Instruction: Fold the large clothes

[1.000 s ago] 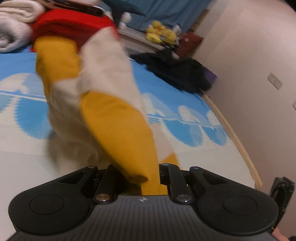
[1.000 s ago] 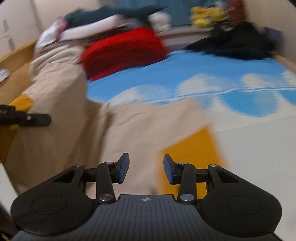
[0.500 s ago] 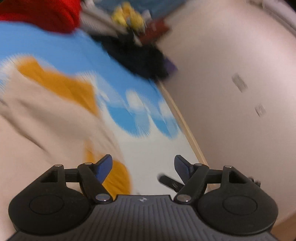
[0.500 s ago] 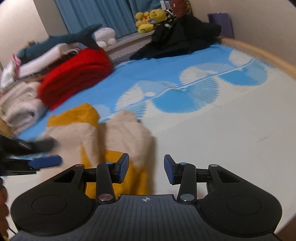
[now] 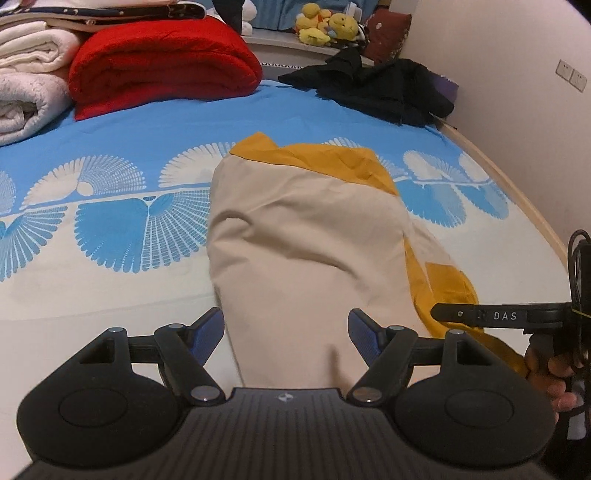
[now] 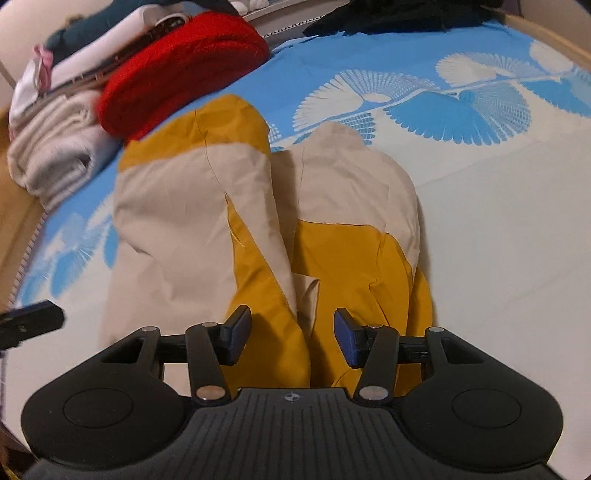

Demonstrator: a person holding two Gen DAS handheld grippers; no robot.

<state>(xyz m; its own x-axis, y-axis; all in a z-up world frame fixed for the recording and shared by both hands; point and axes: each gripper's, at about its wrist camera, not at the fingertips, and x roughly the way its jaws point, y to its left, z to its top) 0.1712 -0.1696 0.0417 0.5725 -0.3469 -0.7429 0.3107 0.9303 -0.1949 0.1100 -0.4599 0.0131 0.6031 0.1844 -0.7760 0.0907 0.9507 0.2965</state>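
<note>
A beige and mustard-yellow garment (image 5: 306, 236) lies folded lengthwise on the bed; in the right wrist view (image 6: 258, 221) it shows as two side-by-side folds. My left gripper (image 5: 286, 330) is open and empty, just above the garment's near beige end. My right gripper (image 6: 291, 334) is open and empty over the near yellow part. A finger of the right gripper (image 5: 498, 315) shows at the right edge of the left wrist view. A bit of the left gripper (image 6: 29, 317) shows at the left edge of the right wrist view.
The bed sheet (image 5: 110, 221) is blue and white with fan patterns. A red folded blanket (image 5: 162, 66) and white towels (image 5: 29, 92) lie at the far left. A black clothes pile (image 5: 373, 85) and plush toys (image 5: 325, 27) lie at the back. The wall (image 5: 517, 110) is at the right.
The left gripper let go of the garment and opened. The garment now lies flat on the bed. Both grippers swung back over its near end.
</note>
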